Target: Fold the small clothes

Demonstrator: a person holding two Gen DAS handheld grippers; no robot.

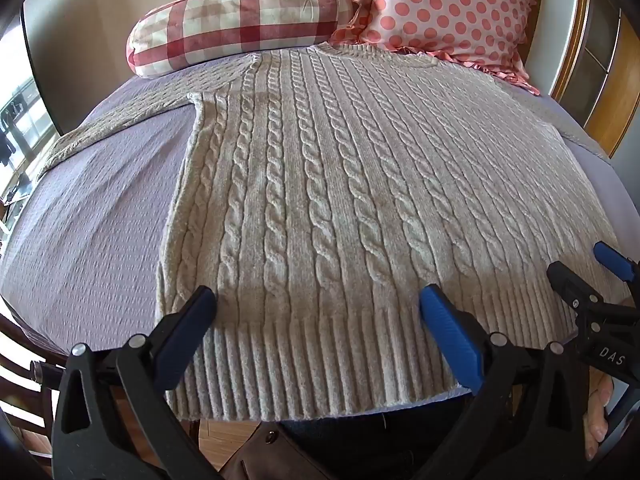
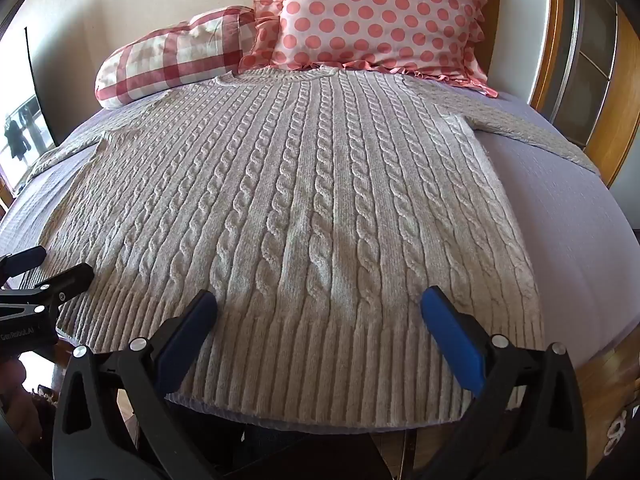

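Cream cable-knit sweater (image 1: 340, 184) spread flat and face-up on a bed (image 1: 100, 220) with a pale lilac textured cover, collar toward the pillows, ribbed hem at the near edge. Body smooth, no fold in it. One sleeve (image 1: 132, 120) stretched out sideways over the lilac cover in the left wrist view; the other sleeve (image 2: 532, 132) running off toward the wooden bed frame (image 2: 616, 120) in the right wrist view.

Left tongs (image 1: 318, 302) wide open, poised over the ribbed hem near the sweater's left corner, gripping nothing; blue pads (image 1: 448, 332) on the inner faces, one tip over the side seam and the other over the middle of the hem. Whether the tips touch the knit: cannot tell.

Right tongs (image 2: 318, 302) likewise wide open and empty, above the hem toward the sweater's right side, both tips over the knit. Also visible at the right edge of the left wrist view (image 1: 600, 272), just beside the hem's right corner.

At the head of the bed, a red-and-cream checked pillow (image 1: 240, 20) lying on its side, touching the sweater's shoulder area. Beside it a pink pillow with coral dots (image 1: 452, 4) and a ruffled edge, propped upright just behind the collar. Wooden floor (image 1: 224, 440) showing below the near edge of the bed.
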